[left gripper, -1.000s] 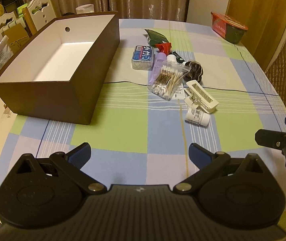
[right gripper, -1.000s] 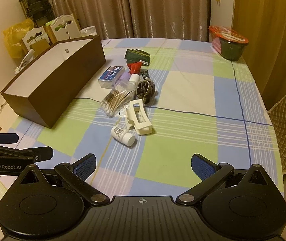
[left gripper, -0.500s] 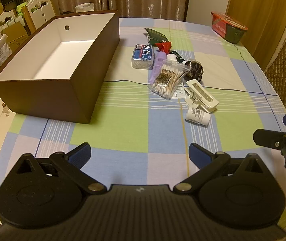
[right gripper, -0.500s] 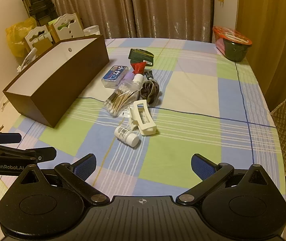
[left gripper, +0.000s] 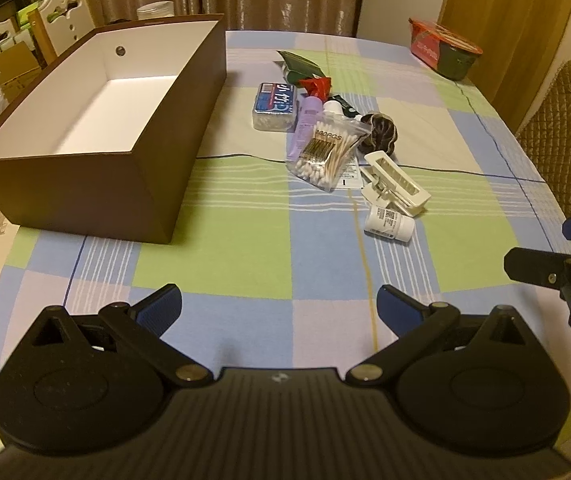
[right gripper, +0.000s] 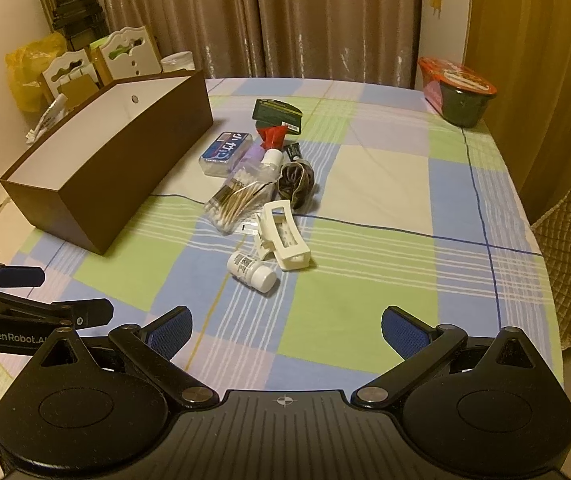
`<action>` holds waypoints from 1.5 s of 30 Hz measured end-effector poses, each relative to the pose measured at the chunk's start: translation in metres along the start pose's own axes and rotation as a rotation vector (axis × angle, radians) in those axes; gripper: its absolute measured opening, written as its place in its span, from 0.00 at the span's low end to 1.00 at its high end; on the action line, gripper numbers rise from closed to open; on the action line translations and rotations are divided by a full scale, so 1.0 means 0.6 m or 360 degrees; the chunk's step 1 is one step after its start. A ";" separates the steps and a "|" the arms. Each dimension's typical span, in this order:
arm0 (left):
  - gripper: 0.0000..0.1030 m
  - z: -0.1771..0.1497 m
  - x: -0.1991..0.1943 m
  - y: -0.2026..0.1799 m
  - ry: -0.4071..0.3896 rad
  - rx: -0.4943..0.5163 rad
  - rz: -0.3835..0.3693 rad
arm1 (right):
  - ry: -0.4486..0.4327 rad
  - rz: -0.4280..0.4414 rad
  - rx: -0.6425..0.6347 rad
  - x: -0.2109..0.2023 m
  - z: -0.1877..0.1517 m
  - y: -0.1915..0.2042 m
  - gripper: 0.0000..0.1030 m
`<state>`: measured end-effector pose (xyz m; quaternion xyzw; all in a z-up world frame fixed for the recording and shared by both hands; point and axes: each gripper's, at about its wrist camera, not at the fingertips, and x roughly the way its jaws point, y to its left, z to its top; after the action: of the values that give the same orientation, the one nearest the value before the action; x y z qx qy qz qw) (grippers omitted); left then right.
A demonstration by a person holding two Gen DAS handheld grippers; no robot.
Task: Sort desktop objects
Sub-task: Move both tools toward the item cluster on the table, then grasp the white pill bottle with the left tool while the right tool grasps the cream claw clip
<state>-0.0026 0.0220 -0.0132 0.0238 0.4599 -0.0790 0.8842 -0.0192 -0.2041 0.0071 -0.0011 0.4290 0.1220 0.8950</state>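
1. Both grippers hang over the near edge of the checked tablecloth (left gripper: 245,264), nothing picked yet. The brown box (left gripper: 97,184) stands empty on the left, and it looks like the place everything goes.
2. The clutter sits mid-table, well clear of both tools: nearest is the small white pill bottle (right gripper: 251,271) lying on its side, just beside the white hair claw clip (right gripper: 283,236).
3. Behind those lie the bag of cotton swabs (left gripper: 323,154), the blue-lidded case (left gripper: 274,106), a purple bottle (left gripper: 305,126) and a dark scrunchie (left gripper: 379,132).
4. My call: take the pill bottle first, since it is closest and free of the pile. Close across its short width, as it could roll.
5. The clip overlaps the swab bag's corner, so lift it straight up.
6. Left gripper (left gripper: 279,308): jaws spread wide, holding nothing, touching nothing.
7. Right gripper (right gripper: 285,330): jaws equally wide, empty, hovering off the cloth.
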 end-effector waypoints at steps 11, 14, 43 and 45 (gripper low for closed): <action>0.99 -0.007 -0.002 0.026 -0.0007 0.0060 -0.0064 | -0.0019 -0.0056 0.0021 -0.011 -0.008 0.034 1.00; 0.99 -0.009 -0.003 0.030 -0.0010 0.0080 -0.0080 | -0.0029 -0.0069 0.0018 -0.014 -0.011 0.040 1.00; 0.88 0.040 0.178 -0.140 -0.0051 0.0389 -0.0269 | 0.0131 0.0222 -0.0562 0.141 0.111 -0.116 0.99; 0.83 0.044 0.191 -0.146 -0.0053 0.0422 -0.0271 | 0.0152 0.0261 -0.0606 0.154 0.114 -0.120 0.84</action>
<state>0.0692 -0.0808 -0.0889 0.0998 0.4311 -0.2142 0.8708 0.1046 -0.2464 -0.0282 -0.1409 0.4387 0.2731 0.8445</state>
